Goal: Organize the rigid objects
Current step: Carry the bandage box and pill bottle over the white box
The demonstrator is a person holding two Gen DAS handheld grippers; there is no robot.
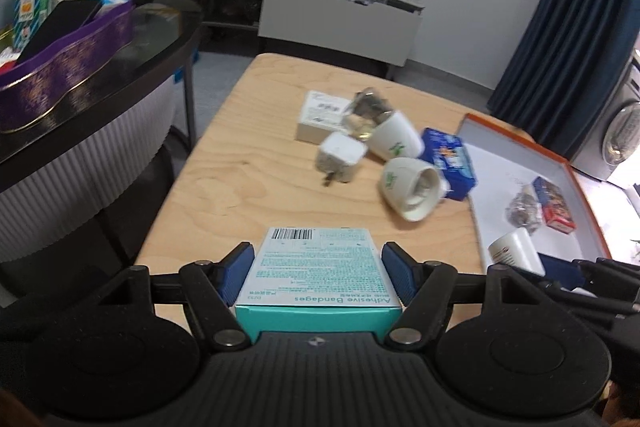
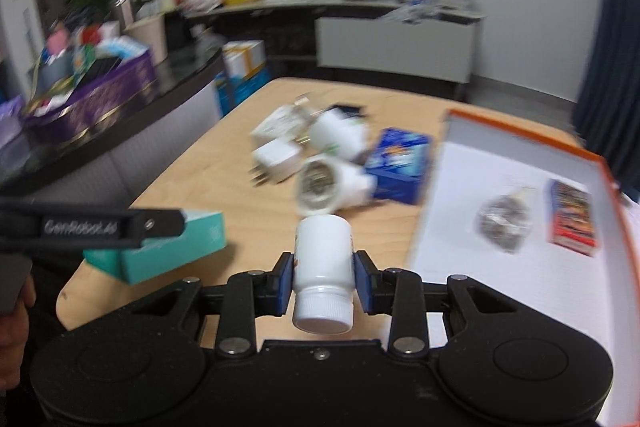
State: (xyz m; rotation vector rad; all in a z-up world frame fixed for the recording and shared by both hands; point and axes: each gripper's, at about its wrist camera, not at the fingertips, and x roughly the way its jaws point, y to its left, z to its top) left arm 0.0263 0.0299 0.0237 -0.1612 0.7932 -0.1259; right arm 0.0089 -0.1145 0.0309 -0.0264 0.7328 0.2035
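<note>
Now left fingers [image 1: 318,273] clamp bandage box [image 1: 318,267]; right fingers [image 2: 323,283] clamp white bottle [image 2: 323,259]

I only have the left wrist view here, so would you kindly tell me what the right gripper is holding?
Observer: The right gripper is shut on a white bottle, cap pointing back toward the camera.
Operator: Thank you. Is anything lying behind the two cups that I cannot make out?
Observer: Yes, the right wrist view shows a dark flat thing just behind the far cup; it is too blurred to name.
Operator: And how does my teal box look from the side?
Observer: The teal box is tilted, with its near corner hanging past the table edge in the left gripper.
</note>
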